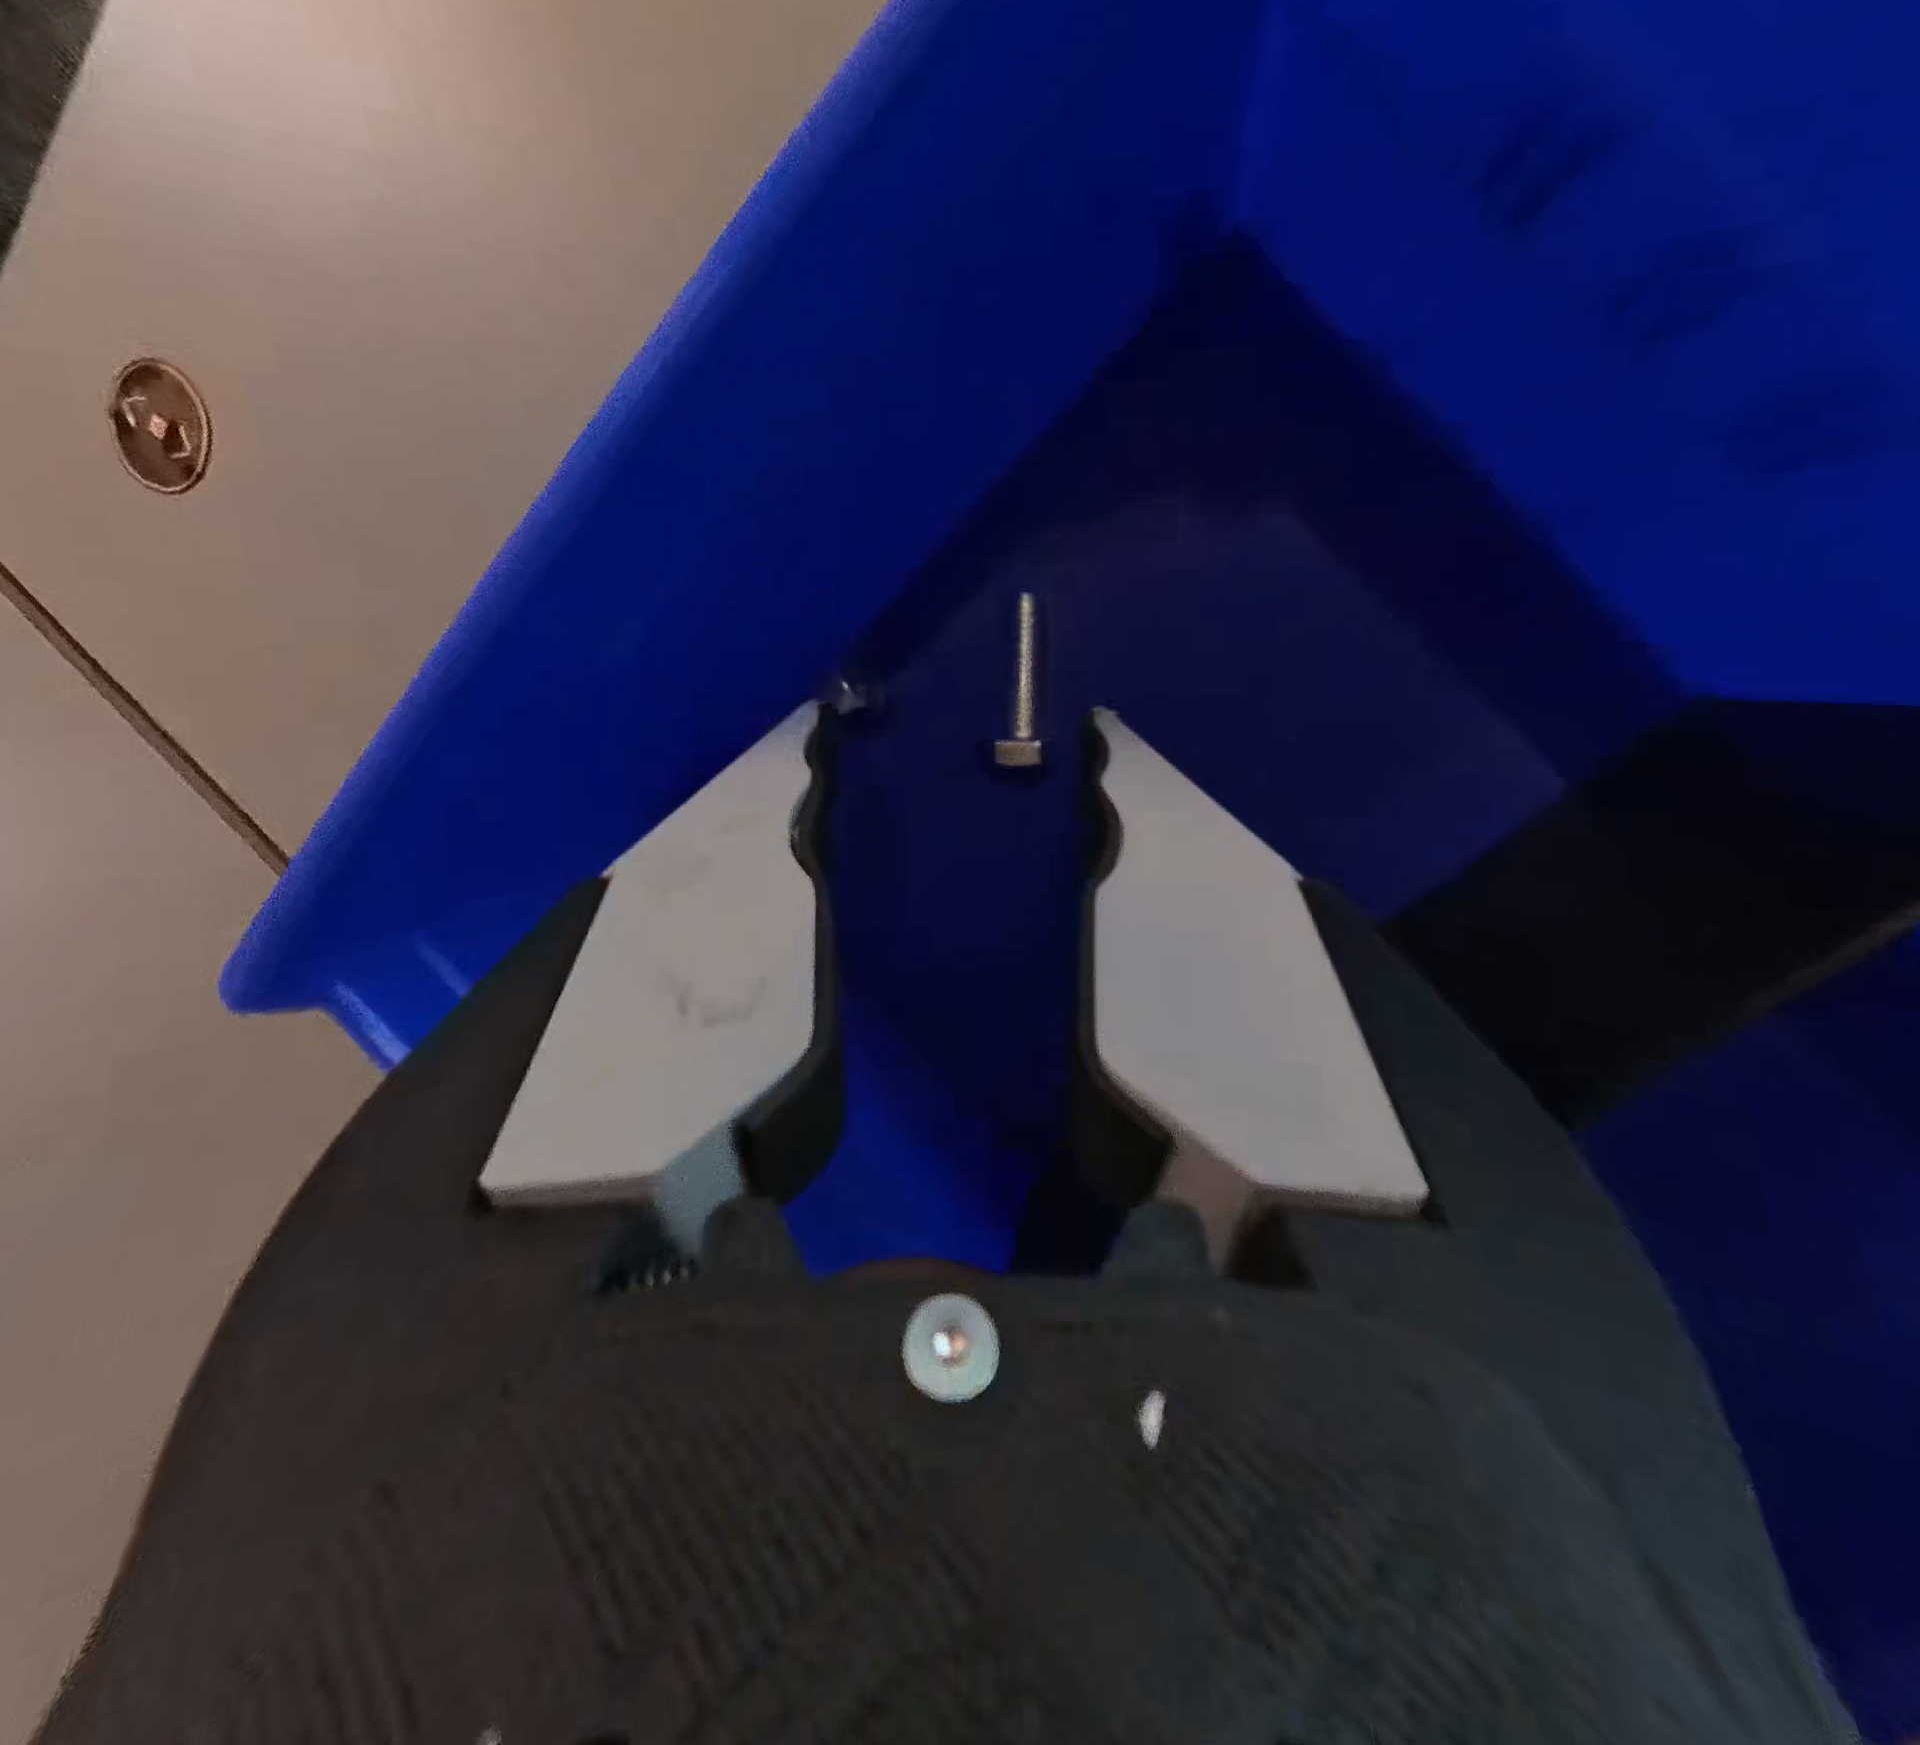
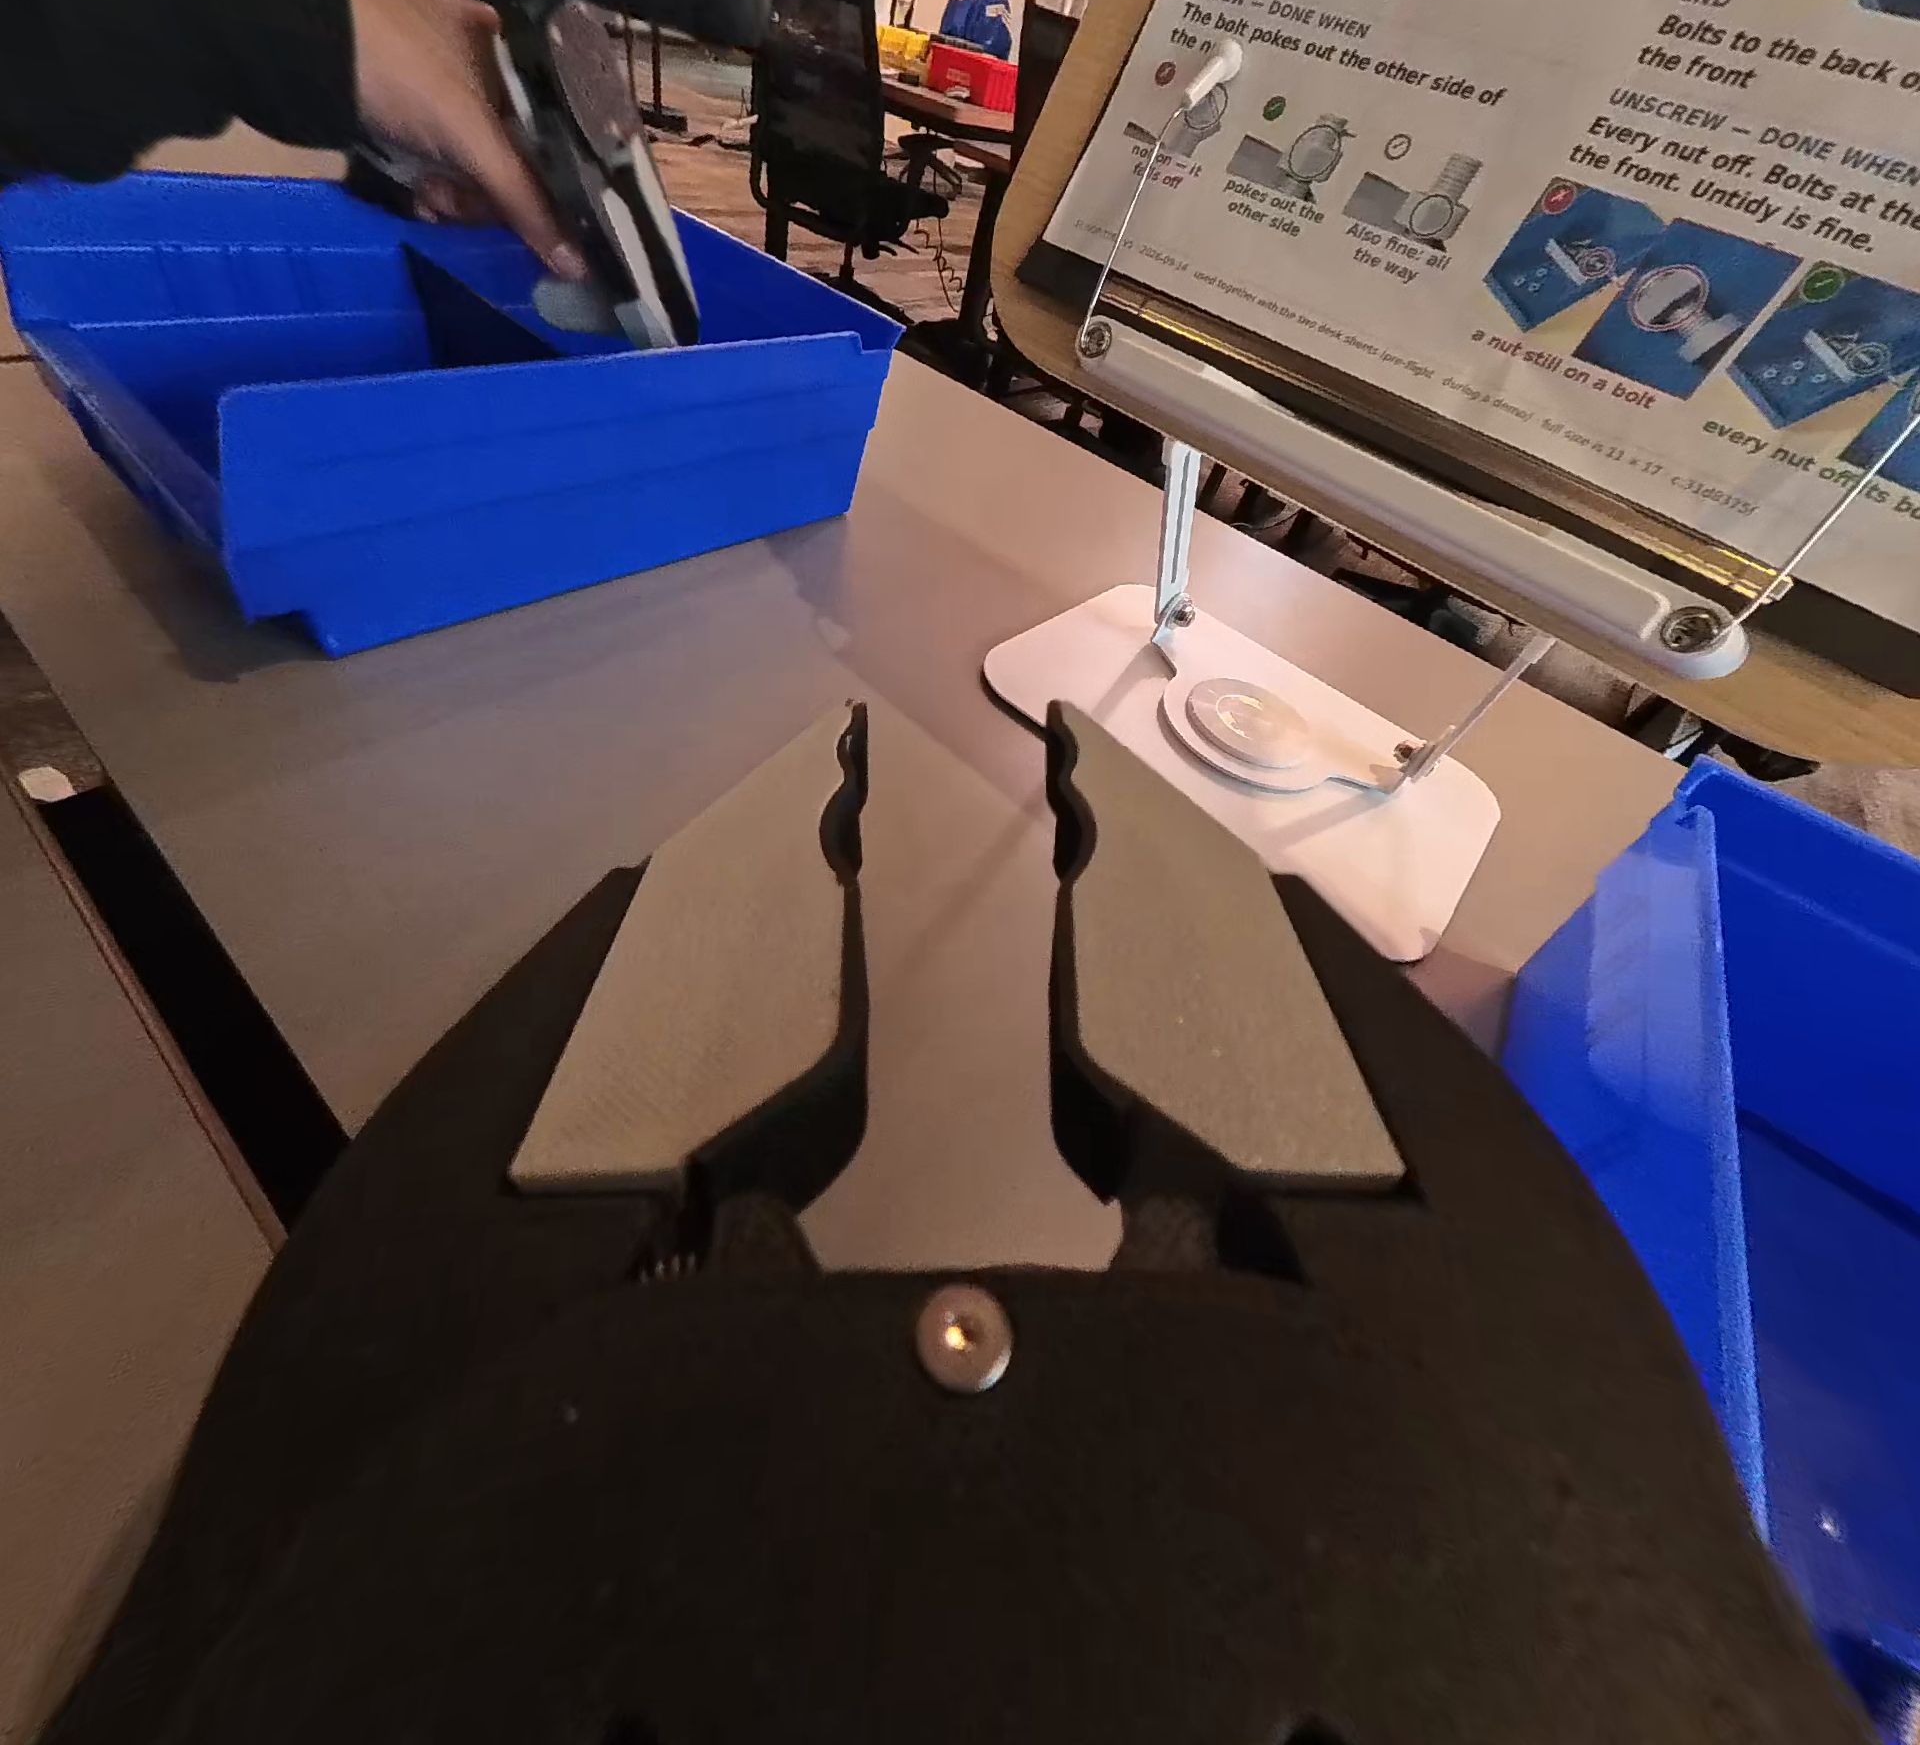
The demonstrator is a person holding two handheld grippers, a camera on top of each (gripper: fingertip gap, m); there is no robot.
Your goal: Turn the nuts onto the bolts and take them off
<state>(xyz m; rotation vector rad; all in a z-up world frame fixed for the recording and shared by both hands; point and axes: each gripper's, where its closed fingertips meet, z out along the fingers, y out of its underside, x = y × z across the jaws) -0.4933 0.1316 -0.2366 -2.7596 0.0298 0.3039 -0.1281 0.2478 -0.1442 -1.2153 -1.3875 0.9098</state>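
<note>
Between the spread fingers of the left claw (image 1: 951, 724), just past the tips and nearer the right one, a small silver bolt (image 1: 1020, 693) is seen lying on the floor of the blue bin (image 1: 644, 615), head toward the claw, shank pointing away toward the bin's corner. Nothing is gripped. Beyond it the bin walls rise. Over the grey bench (image 2: 582, 760), the right claw (image 2: 951, 719) is held parted and empty, well apart from that bin (image 2: 540, 490); farther off, a white document stand (image 2: 1299, 802) is set.
</note>
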